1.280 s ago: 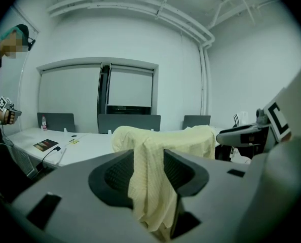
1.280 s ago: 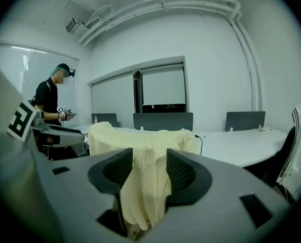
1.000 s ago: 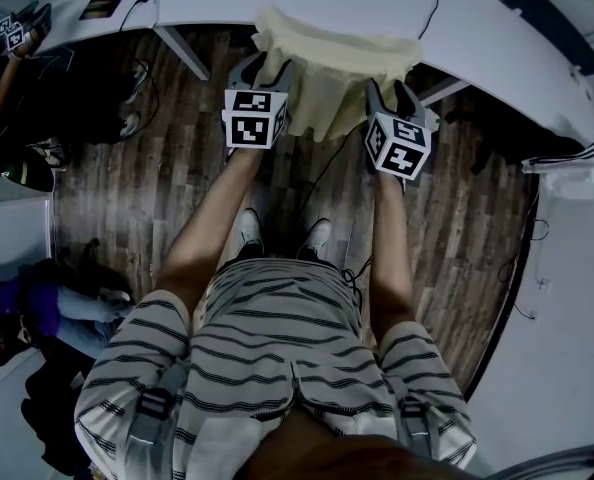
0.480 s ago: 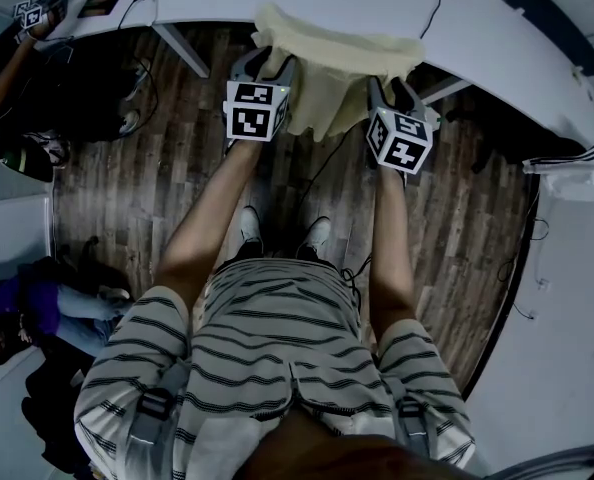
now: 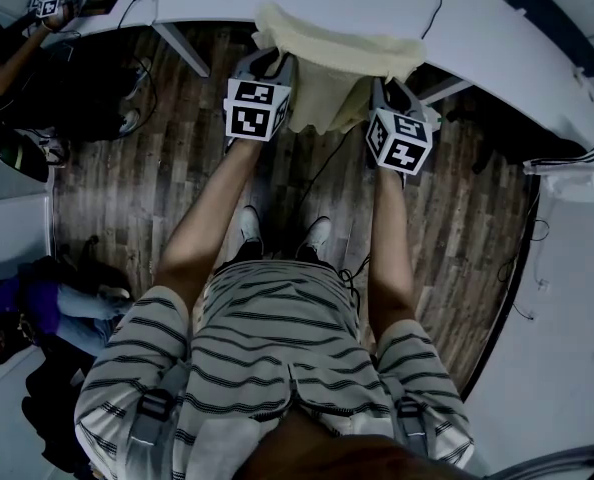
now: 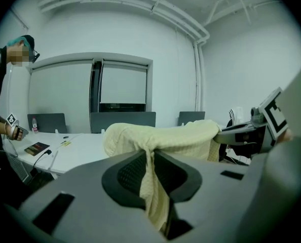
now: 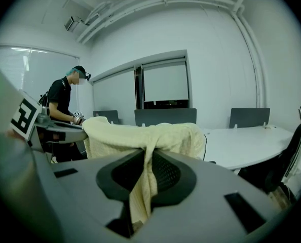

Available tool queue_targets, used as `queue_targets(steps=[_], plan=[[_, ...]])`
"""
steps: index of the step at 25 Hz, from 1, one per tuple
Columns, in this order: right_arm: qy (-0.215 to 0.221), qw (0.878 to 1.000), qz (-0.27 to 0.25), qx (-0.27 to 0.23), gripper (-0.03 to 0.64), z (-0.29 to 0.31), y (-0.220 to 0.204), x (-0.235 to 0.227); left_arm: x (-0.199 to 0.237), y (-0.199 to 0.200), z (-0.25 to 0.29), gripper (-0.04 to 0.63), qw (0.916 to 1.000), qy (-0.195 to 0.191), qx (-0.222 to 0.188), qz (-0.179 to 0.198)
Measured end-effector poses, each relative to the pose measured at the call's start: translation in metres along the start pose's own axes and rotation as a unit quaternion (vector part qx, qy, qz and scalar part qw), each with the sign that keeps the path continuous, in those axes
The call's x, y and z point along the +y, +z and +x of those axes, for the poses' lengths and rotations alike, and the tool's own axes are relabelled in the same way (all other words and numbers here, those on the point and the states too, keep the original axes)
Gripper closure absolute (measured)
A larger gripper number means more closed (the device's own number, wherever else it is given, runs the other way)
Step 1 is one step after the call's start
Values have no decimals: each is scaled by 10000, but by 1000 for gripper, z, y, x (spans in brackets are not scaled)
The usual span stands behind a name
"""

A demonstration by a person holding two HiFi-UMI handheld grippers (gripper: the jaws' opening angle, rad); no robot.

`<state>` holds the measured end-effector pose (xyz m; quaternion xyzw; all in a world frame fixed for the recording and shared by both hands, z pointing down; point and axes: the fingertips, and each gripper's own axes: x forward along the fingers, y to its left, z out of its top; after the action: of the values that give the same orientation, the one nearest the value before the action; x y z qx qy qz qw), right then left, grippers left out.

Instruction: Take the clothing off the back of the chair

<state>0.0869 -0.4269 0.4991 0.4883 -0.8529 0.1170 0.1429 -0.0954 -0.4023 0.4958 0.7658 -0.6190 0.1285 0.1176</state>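
**Two grippers pinching one garment draped on a chair back**

The person in the striped shirt [image 5: 277, 348] is holding two grippers out over a wooden floor [image 5: 127, 198], one in each hand. One pale yellow garment [image 5: 327, 43] [image 6: 165, 135] [image 7: 140, 135] is hanging over the chair back at the near edge of the single white curved table [image 5: 497, 38] [image 6: 79, 148] [image 7: 247, 143]. The chair back itself is covered from view.

The left gripper [image 5: 265, 65] [image 6: 150, 173] is taking the garment's left side. Its two jaws are closing, and a hanging fold of the yellow cloth is squeezed between the dark pads. The right gripper [image 5: 387, 90] [image 7: 140, 181] is taking the garment's right side in the same way: its two jaws are closing, with a second fold pressed between the pads. Each gripper is carrying one marker cube, and each gripper view is catching the other gripper at its edge.

Beyond the table, three grey chair backs [image 6: 122, 119] [image 7: 165, 116] are standing in a row before the windows. Two white shoes [image 5: 249, 228] are showing below the grippers. One bystander [image 7: 62, 103] is standing at the table's left end, holding a marker cube, and another figure in purple [image 5: 22, 303] is sitting low at the head view's left edge.
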Motion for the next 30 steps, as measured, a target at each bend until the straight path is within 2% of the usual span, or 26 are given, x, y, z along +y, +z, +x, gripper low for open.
queue_targets(steps=[2,5,11,30], plan=[[42,10000,53,-41,573,-1,-1,1,-3,0,0,548,10000,-52,-7,8],[91,9999,103,-77,588,-2,-3,4,-4,-1,-2,558,10000,-73,-5,6],[59,9993,361,-66,592,-4,0,3,-5,-1,-5,560,9999,-139,-25,-24],[-108,9991,259,-326,592,-24,17,4,-10,15,-21,561,9996,-118,-234,-143]])
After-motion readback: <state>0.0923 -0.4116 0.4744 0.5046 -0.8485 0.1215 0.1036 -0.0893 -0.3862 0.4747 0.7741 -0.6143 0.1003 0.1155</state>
